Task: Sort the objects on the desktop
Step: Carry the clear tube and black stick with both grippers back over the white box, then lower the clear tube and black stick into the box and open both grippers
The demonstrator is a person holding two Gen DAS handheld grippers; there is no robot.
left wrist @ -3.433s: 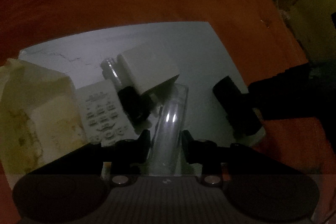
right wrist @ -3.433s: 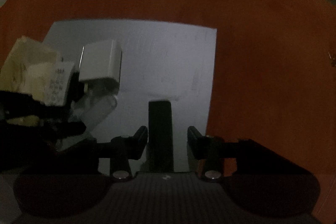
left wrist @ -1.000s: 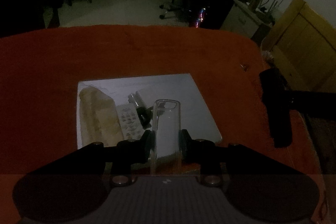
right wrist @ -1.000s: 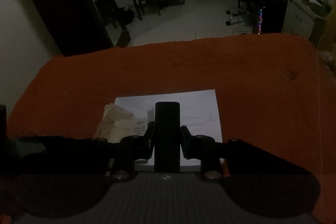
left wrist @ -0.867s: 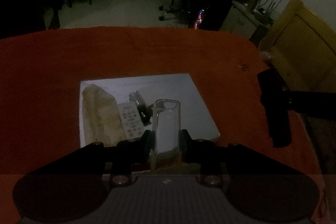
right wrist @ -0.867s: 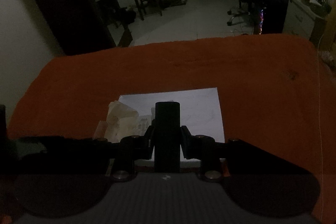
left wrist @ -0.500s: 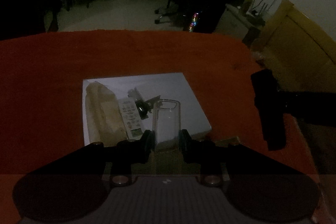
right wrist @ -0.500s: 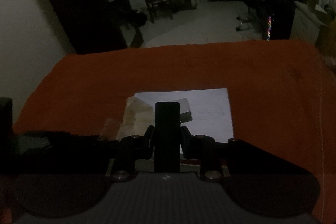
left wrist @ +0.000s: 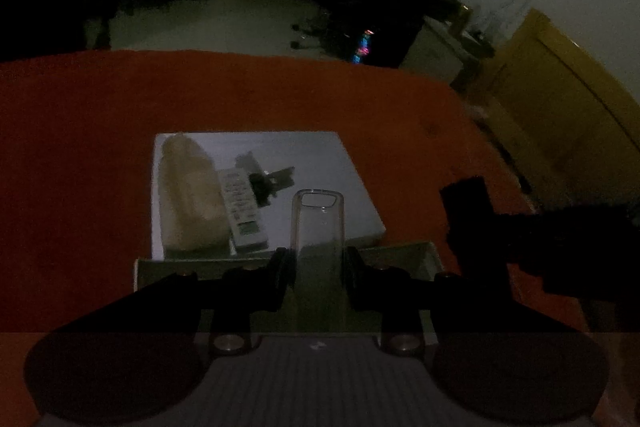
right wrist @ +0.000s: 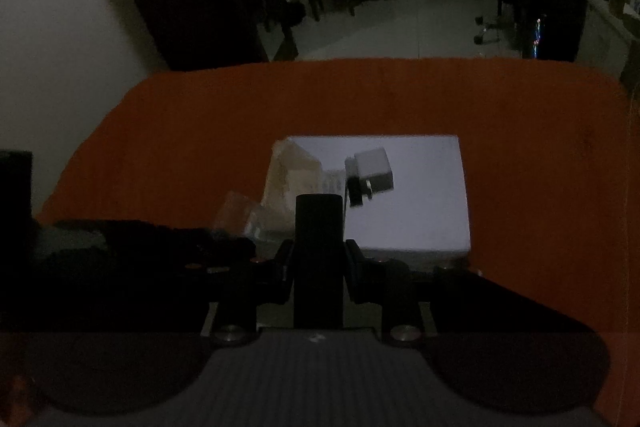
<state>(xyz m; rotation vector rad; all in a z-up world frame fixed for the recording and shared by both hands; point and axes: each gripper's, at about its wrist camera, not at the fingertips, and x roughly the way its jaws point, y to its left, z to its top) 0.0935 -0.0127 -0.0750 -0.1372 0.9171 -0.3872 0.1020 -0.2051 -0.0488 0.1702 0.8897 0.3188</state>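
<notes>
A: What is the left gripper (left wrist: 319,259) carrying?

B: A clear phone case (left wrist: 318,227). The jaws are closed onto its sides and it sticks straight out ahead of them, raised above the bench.

A: And the right gripper (right wrist: 319,259)?

B: Its jaws clamp a black bar-shaped object (right wrist: 319,247) the same way; what it is I cannot tell in this light.

A: What lies beyond the jaws?

B: A white sheet (left wrist: 320,155) on the orange cloth (left wrist: 80,147). Ahead and to the left of the left jaws sit a crumpled yellowish bag (left wrist: 188,199), a white remote (left wrist: 242,213) touching it, and a white charger block (right wrist: 374,169) just past the remote.

A: Anything closer?

B: A box rim (left wrist: 400,251) shows directly beneath the left jaws, at the sheet's near edge.
</notes>
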